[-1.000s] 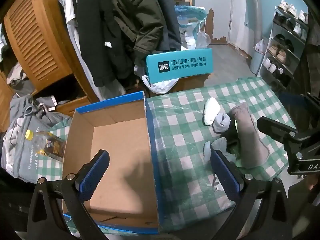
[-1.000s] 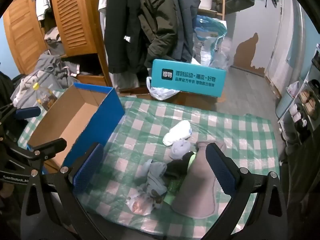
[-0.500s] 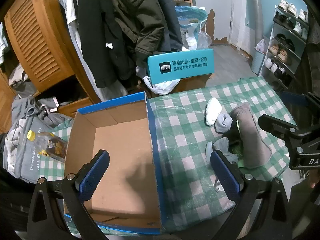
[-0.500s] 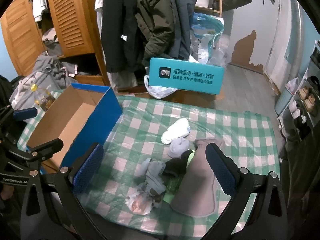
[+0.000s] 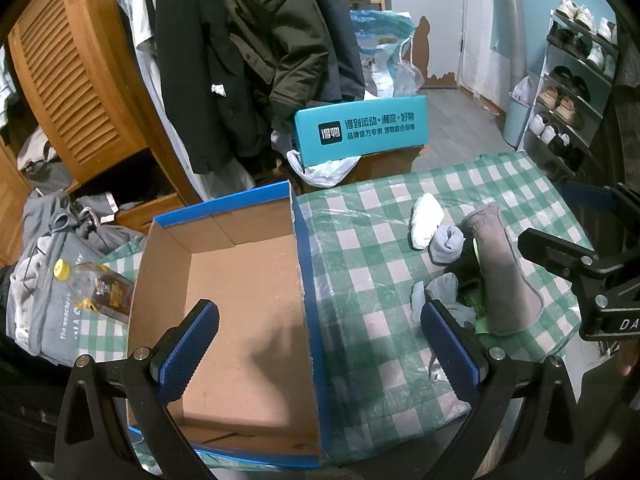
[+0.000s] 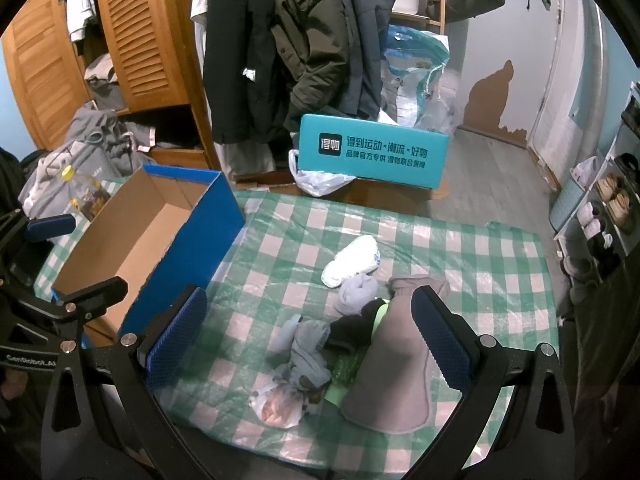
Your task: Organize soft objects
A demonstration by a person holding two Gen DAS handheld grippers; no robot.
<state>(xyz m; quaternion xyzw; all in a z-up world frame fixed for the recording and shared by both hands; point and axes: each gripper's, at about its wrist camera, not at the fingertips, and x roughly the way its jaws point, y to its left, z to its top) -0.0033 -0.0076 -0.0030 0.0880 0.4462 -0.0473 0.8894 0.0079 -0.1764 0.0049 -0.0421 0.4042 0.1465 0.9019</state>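
A blue cardboard box (image 5: 308, 280) (image 6: 208, 216), with nothing inside, sits on the left of the green checked tablecloth (image 5: 360, 248) (image 6: 288, 248). To its right lies a heap of soft things: a white rolled sock (image 5: 427, 220) (image 6: 352, 266), a pale grey sock (image 5: 447, 243) (image 6: 356, 294), a taupe sock (image 5: 504, 280) (image 6: 396, 360), a black piece (image 6: 352, 328) and bluish crumpled socks (image 6: 306, 356). My left gripper (image 5: 316, 348) hangs open above the box. My right gripper (image 6: 308, 344) hangs open above the heap, holding nothing.
A teal box (image 5: 360, 132) (image 6: 372, 152) stands behind the table with a plastic bag (image 6: 320, 180). Coats (image 5: 248, 52) hang beyond, beside a wooden louvred wardrobe (image 5: 68, 80). A bottle (image 5: 96, 284) and grey clothes (image 5: 44, 264) lie left of the box. A shoe rack (image 5: 568, 92) stands at the right.
Both grippers have drifted slightly; the views shift a little. Nothing on the table has moved and both grippers stay open.
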